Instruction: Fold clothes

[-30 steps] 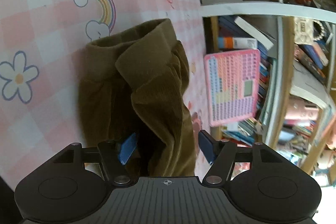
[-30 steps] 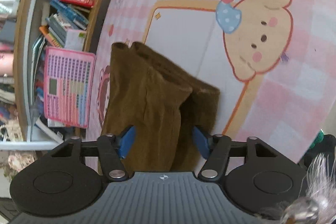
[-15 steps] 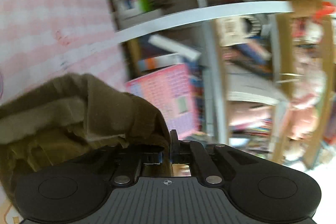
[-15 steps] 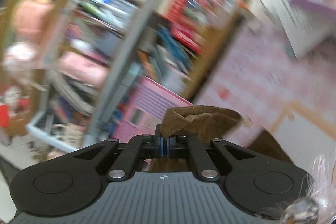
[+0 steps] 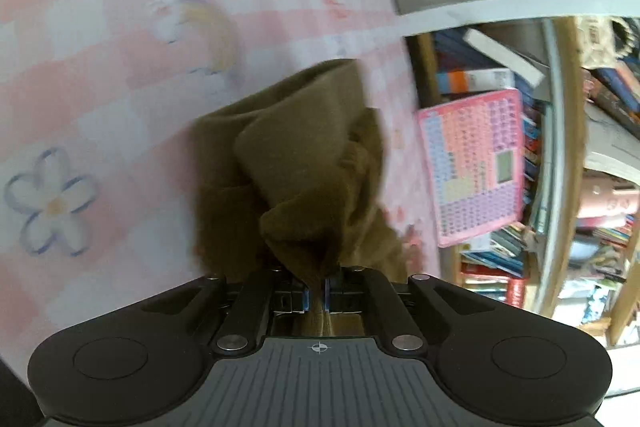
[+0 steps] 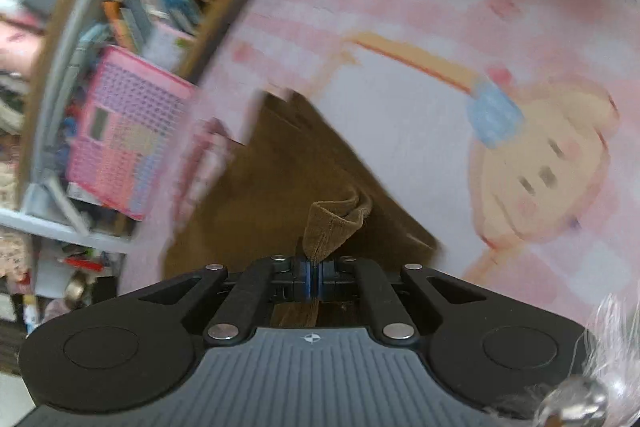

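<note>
A: Left wrist view: left tool (image 5: 317, 297) clamped tight on a bunched fold of the brown garment (image 5: 304, 155), blue pads (image 5: 306, 297) pinching cloth right at the tips. Rest of the garment draped over the pink checked mat (image 5: 120, 99), near the rainbow print (image 5: 208, 31).

B: Right wrist view, same story: right tool (image 6: 311, 281) closed on a hemmed corner of the brown garment (image 6: 280, 187), the corner sticking up in a small loop above the pads. Mat (image 6: 400, 107) beneath, cartoon face print (image 6: 544, 163) just beside the cloth's edge.

A: Blurred frames, so hard to judge how much cloth sits between the pads. Looks thin on the right, thicker on the left.

B: Best carried level then, both corners at matching height, no jerks; a thin pinch probably slips first.

A: Worth keeping the edge taut between the two tools, not stretched. Sag likely leaves a crooked crease.

B: And laying the far part down first, smoothing along the mat, releasing only once edges line up. Bookshelf (image 5: 560, 187) close on that side, so no wide swing.
</note>
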A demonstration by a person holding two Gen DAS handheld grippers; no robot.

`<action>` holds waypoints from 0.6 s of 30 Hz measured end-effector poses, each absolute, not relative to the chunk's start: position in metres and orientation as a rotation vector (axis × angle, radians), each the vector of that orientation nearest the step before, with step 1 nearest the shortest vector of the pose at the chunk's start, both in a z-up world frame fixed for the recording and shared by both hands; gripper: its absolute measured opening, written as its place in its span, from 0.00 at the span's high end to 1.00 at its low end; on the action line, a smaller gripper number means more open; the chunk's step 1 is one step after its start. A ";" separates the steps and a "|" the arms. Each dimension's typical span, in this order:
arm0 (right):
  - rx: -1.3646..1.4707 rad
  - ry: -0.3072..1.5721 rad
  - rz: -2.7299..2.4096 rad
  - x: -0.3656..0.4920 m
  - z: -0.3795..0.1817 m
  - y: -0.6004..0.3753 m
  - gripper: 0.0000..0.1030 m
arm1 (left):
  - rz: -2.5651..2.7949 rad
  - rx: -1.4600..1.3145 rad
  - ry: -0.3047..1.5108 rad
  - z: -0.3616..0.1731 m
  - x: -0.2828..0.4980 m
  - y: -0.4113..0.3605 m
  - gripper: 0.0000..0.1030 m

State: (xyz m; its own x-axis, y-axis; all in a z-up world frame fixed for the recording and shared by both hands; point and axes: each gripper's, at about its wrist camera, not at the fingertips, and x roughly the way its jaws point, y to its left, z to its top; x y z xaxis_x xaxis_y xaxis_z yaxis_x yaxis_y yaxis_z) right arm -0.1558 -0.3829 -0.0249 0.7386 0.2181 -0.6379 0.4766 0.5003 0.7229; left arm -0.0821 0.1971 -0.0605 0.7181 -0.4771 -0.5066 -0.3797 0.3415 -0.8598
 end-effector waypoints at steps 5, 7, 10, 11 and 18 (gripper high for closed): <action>0.976 0.570 -0.074 -0.165 0.033 -0.386 0.97 | -0.204 -1.243 0.722 -0.021 -0.086 0.200 0.95; 0.983 0.629 -0.129 -0.171 0.015 -0.390 0.97 | -0.155 -1.242 0.779 -0.039 -0.087 0.201 0.95; 1.047 0.794 -0.243 -0.174 -0.040 -0.392 0.97 | -0.070 -1.243 0.891 -0.073 -0.086 0.196 0.95; 1.059 0.813 -0.261 -0.177 -0.049 -0.392 0.96 | -0.058 -1.241 0.913 -0.081 -0.089 0.195 0.95; 0.920 0.808 -0.247 -0.170 -0.049 -0.377 0.95 | -0.051 -1.224 0.910 -0.088 -0.089 0.191 0.93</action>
State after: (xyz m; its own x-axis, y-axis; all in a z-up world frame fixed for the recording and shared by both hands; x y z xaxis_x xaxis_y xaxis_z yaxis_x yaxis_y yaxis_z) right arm -0.1699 -0.3774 -0.0494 0.6870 0.1379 -0.7134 0.5137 0.6022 0.6111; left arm -0.0894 0.1911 -0.0879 0.6590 -0.4906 -0.5701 -0.4237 0.3842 -0.8203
